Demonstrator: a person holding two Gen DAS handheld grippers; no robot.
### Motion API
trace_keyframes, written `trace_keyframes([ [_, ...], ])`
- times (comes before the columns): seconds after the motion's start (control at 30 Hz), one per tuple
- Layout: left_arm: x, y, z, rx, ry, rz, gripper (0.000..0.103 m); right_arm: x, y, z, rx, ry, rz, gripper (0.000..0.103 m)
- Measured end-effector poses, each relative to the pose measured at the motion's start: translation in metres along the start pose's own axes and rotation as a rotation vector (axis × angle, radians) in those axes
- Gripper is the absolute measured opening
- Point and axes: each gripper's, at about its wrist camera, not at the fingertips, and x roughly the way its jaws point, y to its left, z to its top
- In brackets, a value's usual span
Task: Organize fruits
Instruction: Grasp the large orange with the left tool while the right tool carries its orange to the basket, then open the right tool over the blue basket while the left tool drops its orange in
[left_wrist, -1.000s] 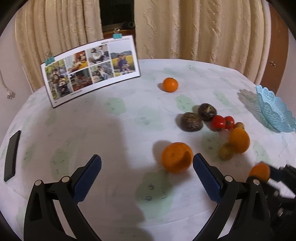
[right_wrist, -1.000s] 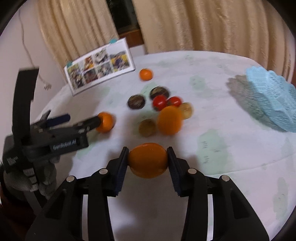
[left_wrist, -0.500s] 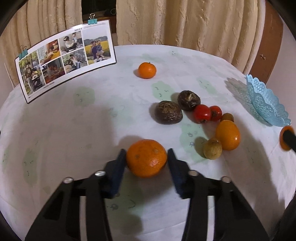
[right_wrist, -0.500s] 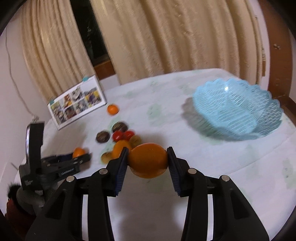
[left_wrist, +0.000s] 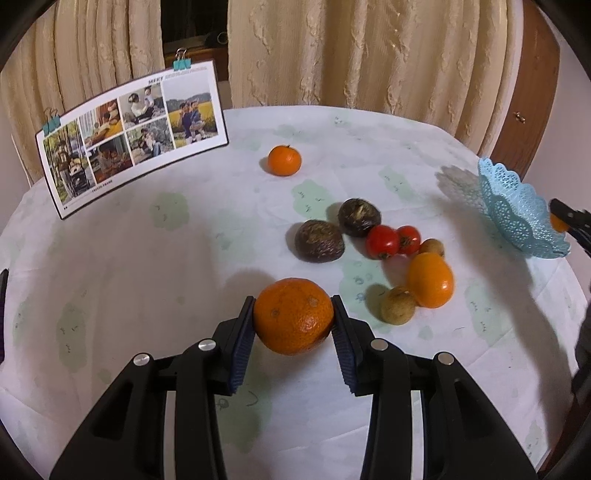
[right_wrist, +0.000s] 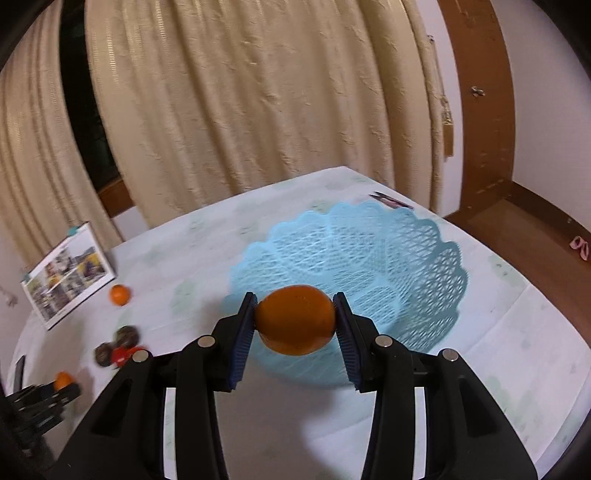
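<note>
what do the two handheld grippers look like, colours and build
Both look alike. The left gripper and the right gripper each have glossy black plastic arms with cut-out slots and round silver pivot screws. Each finger ends in a flat dark blue pad with fine ribbing. No cables, sleeves or readable markings show in these views.

Each tool is a black plastic frame of two angular arms with cut-out slots. The left tool (left_wrist: 293, 323) and the right tool (right_wrist: 294, 325) both carry ribbed dark blue pads (left_wrist: 242, 345) on the inner faces and round silver screws (right_wrist: 384, 340) at the pivots.
</note>
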Motion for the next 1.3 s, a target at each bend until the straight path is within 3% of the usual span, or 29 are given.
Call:
trace_keyframes([
  [0.23,-0.014,-0.020,0.010,0.046,-0.022,-0.003,0.040,0.023,-0.019,0.002,0.034,0.018,-0.042,0.044],
  [0.33,-0.016,-0.034,0.017,0.072,-0.027,-0.014,0.040,0.018,-0.023,0.002,0.048,-0.007,-0.038,0.056],
  [0.57,-0.018,-0.077,0.036,0.144,-0.045,-0.070,0.040,0.004,-0.036,0.000,0.108,-0.088,-0.062,0.057],
  [0.7,-0.011,-0.112,0.052,0.192,-0.053,-0.111,0.040,-0.010,-0.047,-0.001,0.155,-0.155,-0.100,0.057],
  [0.8,-0.003,-0.143,0.066,0.232,-0.067,-0.149,0.040,-0.019,-0.057,-0.001,0.212,-0.194,-0.126,0.064],
  [1.07,0.028,-0.216,0.092,0.290,-0.040,-0.265,0.040,-0.027,-0.081,-0.003,0.311,-0.225,-0.193,0.064],
  [1.3,0.051,-0.262,0.098,0.329,-0.008,-0.310,0.041,-0.031,-0.094,-0.004,0.360,-0.234,-0.220,0.066],
])
